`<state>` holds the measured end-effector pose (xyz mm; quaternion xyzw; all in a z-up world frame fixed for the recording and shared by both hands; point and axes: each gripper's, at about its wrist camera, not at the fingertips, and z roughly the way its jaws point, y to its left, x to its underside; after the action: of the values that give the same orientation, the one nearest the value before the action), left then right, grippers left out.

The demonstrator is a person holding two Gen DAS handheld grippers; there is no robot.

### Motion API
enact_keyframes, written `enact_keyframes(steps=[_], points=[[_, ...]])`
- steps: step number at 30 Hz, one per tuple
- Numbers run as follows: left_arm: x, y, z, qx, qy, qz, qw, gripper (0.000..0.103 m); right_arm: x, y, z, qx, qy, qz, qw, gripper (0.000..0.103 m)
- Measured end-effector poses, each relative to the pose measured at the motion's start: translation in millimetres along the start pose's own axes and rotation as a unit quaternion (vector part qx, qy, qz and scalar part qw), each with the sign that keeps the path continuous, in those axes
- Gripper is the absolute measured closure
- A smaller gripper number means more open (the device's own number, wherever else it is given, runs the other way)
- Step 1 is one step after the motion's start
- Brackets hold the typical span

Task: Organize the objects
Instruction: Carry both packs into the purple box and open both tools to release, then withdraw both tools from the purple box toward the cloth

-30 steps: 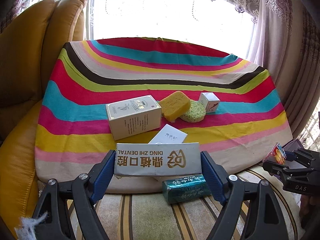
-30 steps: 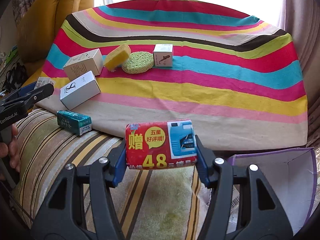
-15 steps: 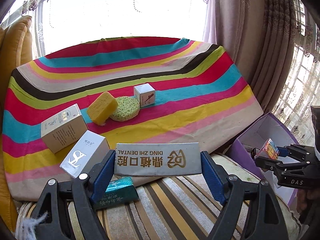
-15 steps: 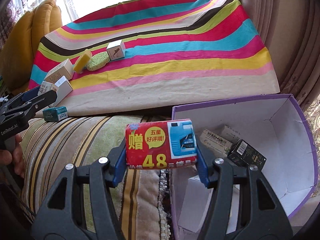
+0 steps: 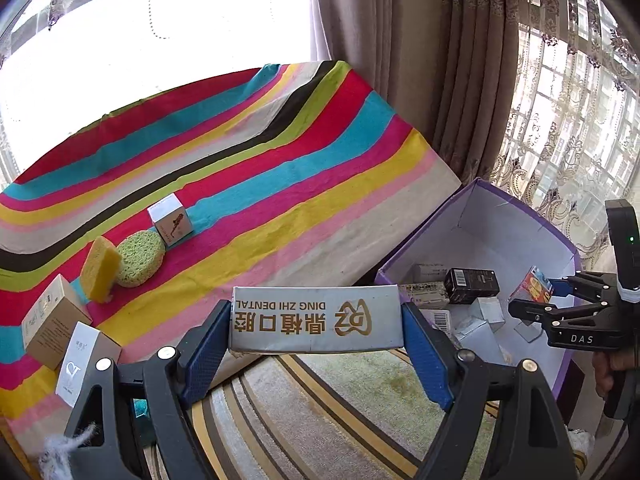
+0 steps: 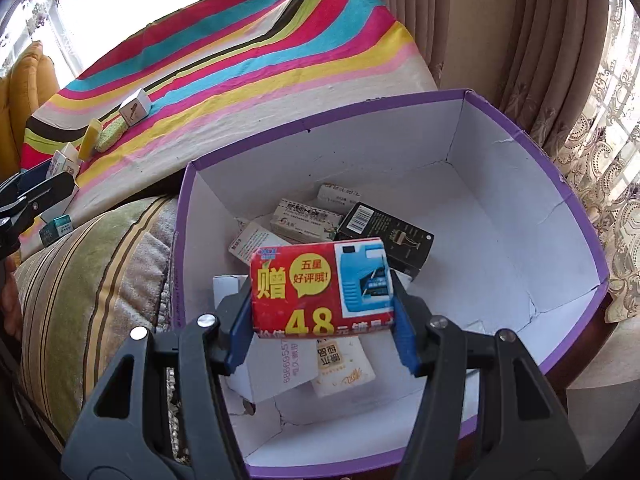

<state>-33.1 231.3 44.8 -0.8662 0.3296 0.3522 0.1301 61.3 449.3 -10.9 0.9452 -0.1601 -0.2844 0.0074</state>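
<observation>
Inside purple box [image 6: 520, 152], right view only: loose packets beneath red box [image 6: 322, 286].

"ding zhi dental" on grey box [image 5: 316, 318], "48" on red packet [image 6: 322, 286], "das" on right gripper [image 5: 538, 292]

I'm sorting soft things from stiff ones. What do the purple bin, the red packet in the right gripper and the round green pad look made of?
Purple bin: apparently paperboard, matte white inside; cracks and creases mark its walls.
Red packet, held in the right gripper: glossy printed card or film, hard to tell which.
Round green pad: likely sponge, with an open, porous surface.
</observation>
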Motion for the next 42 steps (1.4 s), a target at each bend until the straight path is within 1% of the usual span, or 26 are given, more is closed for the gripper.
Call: enact_keyframes(steps=[7,10,14,17,18,19,21,22,24,33,42], points=[[-16,-51,13,0.033,0.008,0.065,0.9973,0.02,7,-43,-5,0.052,0.0,0.035,0.998,0.04],[-21,-68,18,0.05,0.01,0.081,0.9954,0.02,7,-56,-8,0.056,-0.003,0.051,0.997,0.04],[-30,-89,23,0.072,0.009,0.095,0.9928,0.02,6,-64,-10,0.055,-0.007,0.059,0.997,0.04],[-35,-101,26,0.099,0.007,0.097,0.9903,0.019,6,-66,-12,0.053,-0.006,0.061,0.997,0.04],[-37,-102,29,0.109,0.011,0.094,0.9896,0.018,5,-66,-12,0.054,-0.005,0.062,0.997,0.038],[-38,-103,31,0.115,0.015,0.09,0.9892,0.017,5,-67,-11,0.054,-0.004,0.062,0.997,0.033],[-38,-105,34,0.117,0.021,0.088,0.989,0.017,5,-68,-12,0.054,-0.003,0.063,0.997,0.026],[-37,-104,36,0.116,0.024,0.086,0.9892,0.017,5,-68,-12,0.054,-0.004,0.062,0.997,0.022],[-36,-99,36,0.116,0.026,0.075,0.9901,0.017,4,-67,-13,0.05,-0.005,0.06,0.997,0.021],[-29,-52,32,0.102,0.026,0.008,0.9944,0.017,4,-53,-12,0.042,0.0,0.052,0.998,0.02],[-11,-2,18,0.08,0.015,-0.059,0.9949,0.017,2,-21,-5,0.024,0.012,0.026,0.999,0.02]])
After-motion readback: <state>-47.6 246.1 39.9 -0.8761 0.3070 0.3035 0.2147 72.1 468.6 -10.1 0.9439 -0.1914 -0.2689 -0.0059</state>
